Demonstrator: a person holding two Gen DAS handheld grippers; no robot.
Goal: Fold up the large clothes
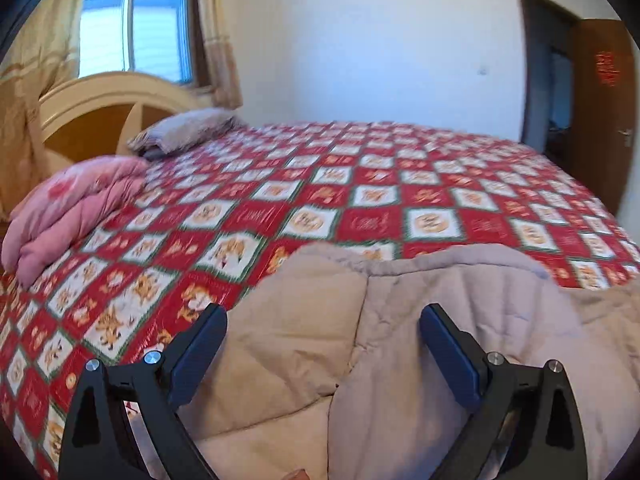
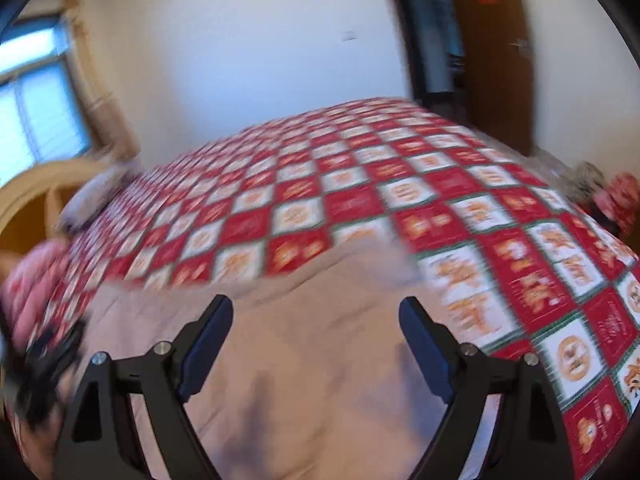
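Along the near edge of the bed, the padded beige coat is laid, bunched and partly doubled over on the red-and-white checked bedspread. Both grippers are held above it with jaws spread wide and nothing gripped: the left gripper over a quilted panel and a raised fold, the right gripper over a smoother, flatter stretch of the same coat.

The step in hand is judged to be the approach before a grasp; no fold has been started at either gripper. For the next move, an edge or corner of the coat must be selected by each gripper and the jaws closed on it, so that the fabric can be lifted and carried over evenly. Thick padding should be expected to resist a thin pinch.

Only in the left wrist view are a pink quilt at the left edge of the bed and a grey pillow by the headboard shown sharply. Only in the right wrist view is the right edge of the bed seen, though heavy blur is present there.
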